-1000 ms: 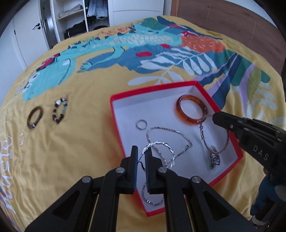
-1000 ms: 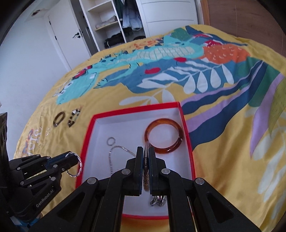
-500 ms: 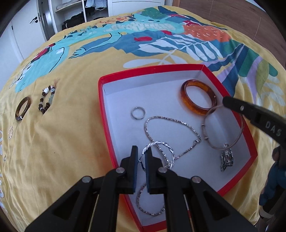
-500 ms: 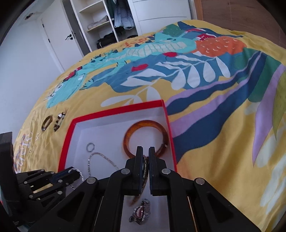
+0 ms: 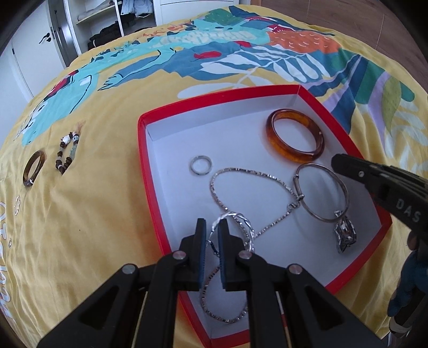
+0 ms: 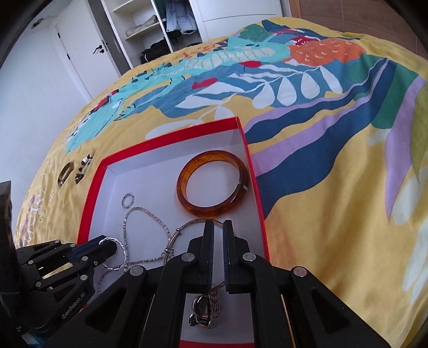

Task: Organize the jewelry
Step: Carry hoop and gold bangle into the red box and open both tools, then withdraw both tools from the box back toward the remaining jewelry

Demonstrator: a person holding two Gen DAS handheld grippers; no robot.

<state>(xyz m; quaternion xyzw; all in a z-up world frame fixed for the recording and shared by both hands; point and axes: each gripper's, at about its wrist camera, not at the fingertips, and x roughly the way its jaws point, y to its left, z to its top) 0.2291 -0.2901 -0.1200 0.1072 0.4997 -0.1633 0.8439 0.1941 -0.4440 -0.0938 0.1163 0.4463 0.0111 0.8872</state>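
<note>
A red box with a white floor lies on the yellow bedspread. In it are an amber bangle, a small silver ring and a silver chain. My left gripper hangs low over the box's near left side. Its jaws are opening, and a twisted silver bangle stands between them, leaning on one pad. My right gripper is shut on a thin silver bangle. That bangle's charm rests on the box floor.
On the bedspread left of the box lie a brown bangle, a bead bracelet and a small silver piece. A white wardrobe with open shelves stands beyond the bed. A person's blue sleeve shows at the right edge.
Both grippers have sunk toward the box. The thin bangle and its charm went from hanging to lying on the box floor. The left jaws have parted a little around the twisted bangle.
</note>
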